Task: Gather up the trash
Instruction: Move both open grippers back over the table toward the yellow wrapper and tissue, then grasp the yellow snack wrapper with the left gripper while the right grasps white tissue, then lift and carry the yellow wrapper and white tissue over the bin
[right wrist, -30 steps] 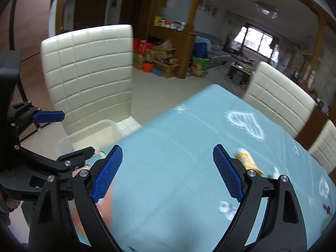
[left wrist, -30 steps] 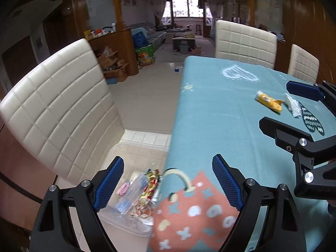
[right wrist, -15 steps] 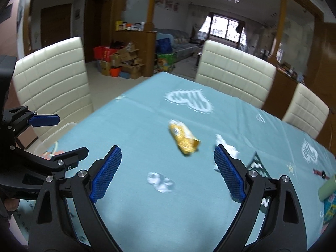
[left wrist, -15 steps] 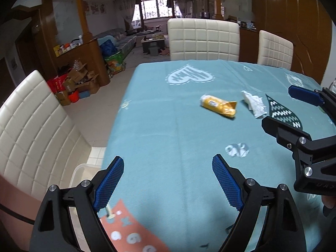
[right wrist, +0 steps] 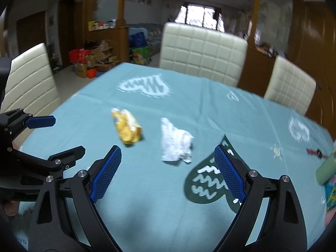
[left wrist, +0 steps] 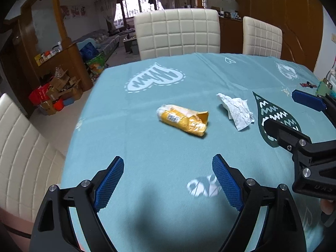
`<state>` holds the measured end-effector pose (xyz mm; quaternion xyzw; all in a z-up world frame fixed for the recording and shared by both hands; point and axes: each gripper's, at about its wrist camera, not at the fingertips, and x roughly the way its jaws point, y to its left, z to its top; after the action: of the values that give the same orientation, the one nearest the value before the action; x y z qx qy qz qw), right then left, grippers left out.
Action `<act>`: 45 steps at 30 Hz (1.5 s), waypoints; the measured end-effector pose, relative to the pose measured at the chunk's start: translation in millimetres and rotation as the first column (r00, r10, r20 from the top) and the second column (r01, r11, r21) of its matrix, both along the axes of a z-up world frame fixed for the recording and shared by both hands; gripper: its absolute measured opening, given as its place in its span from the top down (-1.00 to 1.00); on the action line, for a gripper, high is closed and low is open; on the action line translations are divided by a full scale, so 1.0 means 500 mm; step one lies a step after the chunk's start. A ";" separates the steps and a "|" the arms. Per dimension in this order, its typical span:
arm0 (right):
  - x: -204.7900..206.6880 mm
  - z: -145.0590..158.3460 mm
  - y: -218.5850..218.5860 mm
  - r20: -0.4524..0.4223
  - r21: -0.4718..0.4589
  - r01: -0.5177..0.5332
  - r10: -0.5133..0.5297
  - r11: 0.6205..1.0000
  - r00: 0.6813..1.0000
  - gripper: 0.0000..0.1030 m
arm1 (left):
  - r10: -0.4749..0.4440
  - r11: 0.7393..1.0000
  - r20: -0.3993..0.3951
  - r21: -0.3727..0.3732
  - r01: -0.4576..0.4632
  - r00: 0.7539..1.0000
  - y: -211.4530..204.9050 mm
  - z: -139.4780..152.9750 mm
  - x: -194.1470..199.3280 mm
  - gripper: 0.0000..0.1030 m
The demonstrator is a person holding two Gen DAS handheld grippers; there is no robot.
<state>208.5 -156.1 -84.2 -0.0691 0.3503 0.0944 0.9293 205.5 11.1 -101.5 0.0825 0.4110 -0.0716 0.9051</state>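
A crumpled yellow snack wrapper point(left wrist: 183, 119) point(right wrist: 126, 128) lies on the light blue tablecloth point(left wrist: 147, 142) point(right wrist: 147, 189), with a crumpled white tissue point(left wrist: 236, 110) point(right wrist: 175, 141) to its right. My left gripper point(left wrist: 168, 181) hovers open over the cloth, short of the wrapper, nothing between its blue pads. Open too, my right gripper point(right wrist: 168, 173) points at the tissue, which lies just beyond its fingertips. Each gripper shows at the edge of the other's view: the right one point(left wrist: 294, 115) beside the tissue, the left one point(right wrist: 61, 135) left of the wrapper.
White padded chairs point(left wrist: 177, 33) point(left wrist: 262, 35) stand along the far side of the table, another point(left wrist: 19, 151) at its left. A pale green object point(right wrist: 326, 169) and a small red item point(right wrist: 314, 152) lie at the right edge. Boxes point(left wrist: 56, 92) clutter the floor beyond.
Both grippers swung right, from the table's left end and the floor bin with trash there, over the table. The wrapper and tissue now lie close in front; both stayed open.
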 end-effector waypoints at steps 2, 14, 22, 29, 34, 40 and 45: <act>0.028 -0.019 -0.017 -0.032 0.023 0.010 -0.009 1.000 0.999 -0.72 | -0.015 1.000 -0.024 0.008 0.015 1.000 -0.021 -0.018 0.033 -0.63; 0.152 -0.098 -0.024 -0.202 0.119 0.012 0.012 0.993 0.979 -0.19 | -0.004 0.997 -0.075 0.072 0.010 0.997 -0.067 -0.090 0.172 -0.63; 0.157 -0.124 -0.011 -0.246 0.123 -0.003 0.033 0.992 0.969 0.61 | -0.041 0.999 -0.062 0.008 0.042 0.997 -0.039 -0.090 0.165 -0.26; 0.135 -0.101 0.018 -0.221 0.108 -0.045 0.068 0.993 0.973 0.63 | -0.062 0.998 -0.076 -0.002 0.062 0.995 -0.029 -0.079 0.142 0.72; 0.112 -0.081 0.044 -0.211 0.094 -0.070 0.089 0.993 0.973 0.63 | -0.064 0.998 -0.060 -0.004 0.063 0.996 -0.009 -0.064 0.112 0.75; 0.076 -0.052 0.096 -0.190 0.071 -0.115 0.127 0.991 0.974 0.63 | -0.048 0.999 -0.020 -0.008 0.048 0.999 0.030 -0.030 0.066 0.75; 0.043 -0.024 0.148 -0.166 0.051 -0.157 0.163 0.986 0.973 0.63 | -0.021 1.000 0.012 -0.018 0.021 1.000 0.077 0.003 0.026 0.75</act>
<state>230.1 -81.9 -96.3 -0.0716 0.4194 0.1809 0.8867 218.4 49.7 -99.9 0.0792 0.4039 -0.0841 0.9075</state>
